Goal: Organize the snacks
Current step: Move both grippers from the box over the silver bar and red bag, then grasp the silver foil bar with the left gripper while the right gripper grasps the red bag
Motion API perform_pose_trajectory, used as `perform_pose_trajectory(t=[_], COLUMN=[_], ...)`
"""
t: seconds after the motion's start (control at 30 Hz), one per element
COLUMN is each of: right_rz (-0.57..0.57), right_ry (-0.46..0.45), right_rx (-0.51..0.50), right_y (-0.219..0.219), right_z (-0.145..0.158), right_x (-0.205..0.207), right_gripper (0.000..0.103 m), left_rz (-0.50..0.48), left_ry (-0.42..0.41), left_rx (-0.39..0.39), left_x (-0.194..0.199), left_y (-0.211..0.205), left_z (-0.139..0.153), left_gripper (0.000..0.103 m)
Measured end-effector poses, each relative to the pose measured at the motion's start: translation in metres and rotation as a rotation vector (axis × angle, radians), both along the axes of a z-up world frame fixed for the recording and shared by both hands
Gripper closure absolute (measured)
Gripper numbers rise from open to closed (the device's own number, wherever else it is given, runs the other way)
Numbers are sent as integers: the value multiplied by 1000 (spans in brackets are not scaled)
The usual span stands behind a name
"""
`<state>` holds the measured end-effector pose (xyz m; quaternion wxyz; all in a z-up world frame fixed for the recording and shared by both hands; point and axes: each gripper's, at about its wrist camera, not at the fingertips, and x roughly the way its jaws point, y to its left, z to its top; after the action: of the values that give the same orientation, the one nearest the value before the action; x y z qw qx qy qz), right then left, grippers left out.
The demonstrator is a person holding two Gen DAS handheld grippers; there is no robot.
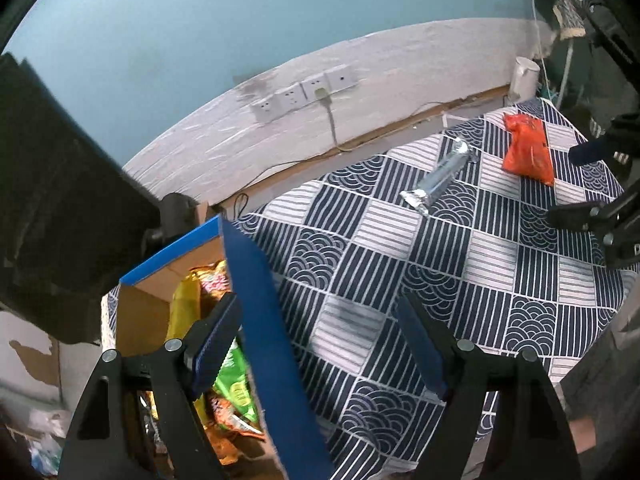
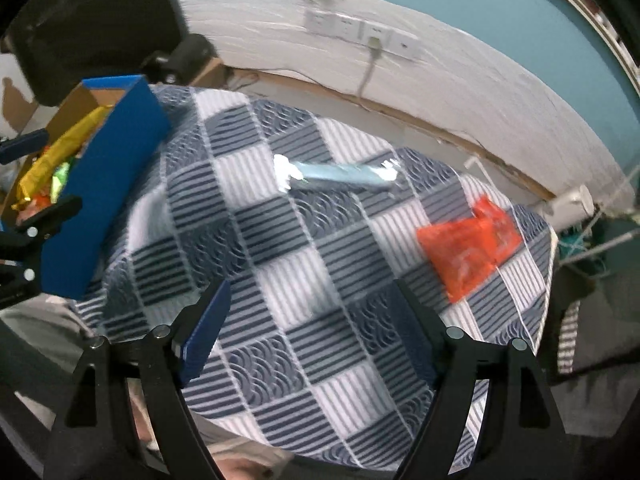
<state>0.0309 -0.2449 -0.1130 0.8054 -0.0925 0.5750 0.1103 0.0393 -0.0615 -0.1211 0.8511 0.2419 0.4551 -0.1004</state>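
Note:
A blue cardboard box (image 1: 260,320) (image 2: 108,184) stands at the left end of the checked tablecloth (image 1: 400,260), with yellow (image 1: 184,308) and green (image 1: 236,380) snack packets inside. My left gripper (image 1: 316,304) (image 2: 36,178) is open and straddles the box's near wall, one finger inside the box and one over the cloth. A long silver-blue packet (image 1: 438,176) (image 2: 340,174) lies mid-table. An orange-red packet (image 1: 528,148) (image 2: 468,248) lies towards the right end. My right gripper (image 2: 312,292) (image 1: 580,182) hovers open over bare cloth, short of both packets, with nothing between its fingers.
A white wall with a row of sockets (image 1: 304,94) and a plugged-in cable runs behind the table. A white cylinder (image 1: 524,76) stands at the far right corner. A large black object (image 1: 60,200) looms behind the box. The table's right edge (image 2: 548,280) drops off.

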Motion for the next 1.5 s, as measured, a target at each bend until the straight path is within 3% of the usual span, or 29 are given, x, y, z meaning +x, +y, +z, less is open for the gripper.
perform_pose_trajectory(t=[0.6,0.77,1.0,1.5], right_rz=[-261,-409,-513,-681], right_ry=[77,66,90,116], right_rx=[34,60,117,90], right_y=[-106,-133,-158,-189], right_z=[-48,-58,-75,-119], right_x=[34,57,94,138], right_gripper=[23,23,23,23], left_rz=[-116,-141,-187,-206], left_ry=[54,60,60,114], left_rx=[-20,-23,-4,-45], left_x=[26,41,69,132], left_y=[-63,-83,-115,-148], left_z=[-35,-46,-70,-102], left_gripper=[22,22,22,22])
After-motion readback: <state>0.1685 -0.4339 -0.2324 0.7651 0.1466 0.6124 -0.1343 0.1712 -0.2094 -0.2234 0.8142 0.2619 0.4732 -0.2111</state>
